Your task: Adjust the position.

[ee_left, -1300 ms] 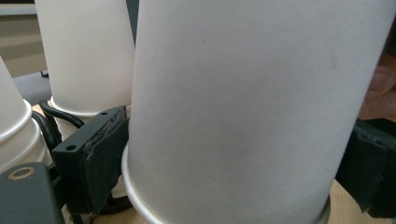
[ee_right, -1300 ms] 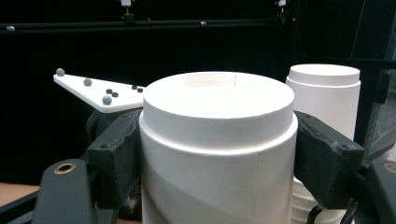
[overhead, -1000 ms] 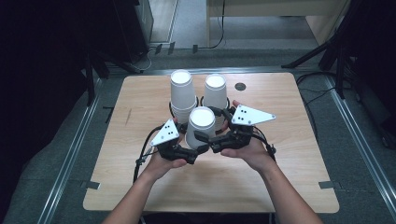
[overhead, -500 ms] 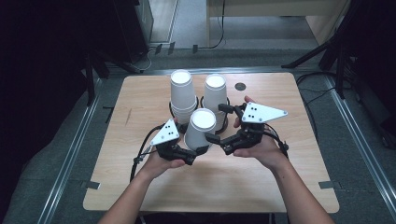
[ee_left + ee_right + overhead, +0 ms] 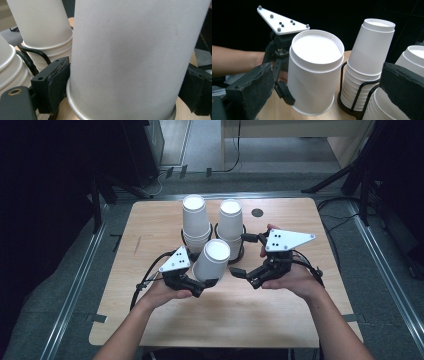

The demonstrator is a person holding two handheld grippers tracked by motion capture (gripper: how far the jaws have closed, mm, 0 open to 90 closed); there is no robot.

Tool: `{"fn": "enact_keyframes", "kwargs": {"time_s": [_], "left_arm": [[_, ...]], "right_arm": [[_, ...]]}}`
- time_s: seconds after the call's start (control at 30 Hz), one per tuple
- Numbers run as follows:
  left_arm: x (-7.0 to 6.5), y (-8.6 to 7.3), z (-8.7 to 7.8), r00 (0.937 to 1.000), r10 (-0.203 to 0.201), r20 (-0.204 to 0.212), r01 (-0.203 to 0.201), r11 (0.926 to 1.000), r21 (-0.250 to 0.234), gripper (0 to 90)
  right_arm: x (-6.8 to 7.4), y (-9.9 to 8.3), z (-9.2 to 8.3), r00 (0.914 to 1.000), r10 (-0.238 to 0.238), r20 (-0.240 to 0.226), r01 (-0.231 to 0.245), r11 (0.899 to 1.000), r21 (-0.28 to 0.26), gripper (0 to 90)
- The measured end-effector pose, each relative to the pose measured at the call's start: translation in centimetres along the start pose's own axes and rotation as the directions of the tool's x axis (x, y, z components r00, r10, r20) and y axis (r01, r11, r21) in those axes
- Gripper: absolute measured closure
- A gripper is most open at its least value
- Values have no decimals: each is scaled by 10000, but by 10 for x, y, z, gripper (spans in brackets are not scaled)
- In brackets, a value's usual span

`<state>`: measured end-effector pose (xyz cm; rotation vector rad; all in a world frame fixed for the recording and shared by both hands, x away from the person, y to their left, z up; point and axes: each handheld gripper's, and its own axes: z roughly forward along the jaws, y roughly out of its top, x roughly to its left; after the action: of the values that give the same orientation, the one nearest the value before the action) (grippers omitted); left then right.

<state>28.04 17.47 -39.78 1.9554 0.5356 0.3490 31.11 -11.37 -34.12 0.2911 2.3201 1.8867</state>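
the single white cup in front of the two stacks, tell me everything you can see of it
The single cup is plain white, matte, paper-like, with a rolled rim and a recessed base. It stands upside down, base up, and looks slightly tilted on the wooden table, in front of two cup stacks. The left tongs grip its lower wall near the rim, a pad pressed on each side. The right tongs stand open beside it, not touching, their jaws having just opened.

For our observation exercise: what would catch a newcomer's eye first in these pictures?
An upside-down white paper cup near the table's middle, clamped between the left gripper's jaws. Behind it, two tall stacks of cups stand in black wire holders. The right gripper, jaws just opened wide, sits beside the cup without touching it.
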Motion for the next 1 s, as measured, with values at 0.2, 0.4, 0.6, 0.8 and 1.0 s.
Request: {"fn": "enact_keyframes", "kwargs": {"time_s": [0.2,0.4,0.6,0.8,1.0], "left_arm": [[2,2,-4,9995,281,144,-288,9984,487,85],[2,6,-7,9975,683,173,-697,9927,983,88],[1,8,-7,9931,1148,226,-1169,9804,1586,89],[0,9,-5,9890,1433,355,-1475,9662,2114,89],[-1,9,-2,9873,1521,461,-1587,9597,2317,89]], "right_arm": [[-1,3,-4,9996,-260,-67,262,9988,409,19],[-1,8,-8,9986,-494,-213,508,9961,724,66],[-5,8,-8,9971,-618,-445,665,9914,1127,132],[-5,10,-3,9947,-688,-769,800,9849,1533,132],[-2,11,3,9915,-777,-1042,959,9783,1836,130]]}}
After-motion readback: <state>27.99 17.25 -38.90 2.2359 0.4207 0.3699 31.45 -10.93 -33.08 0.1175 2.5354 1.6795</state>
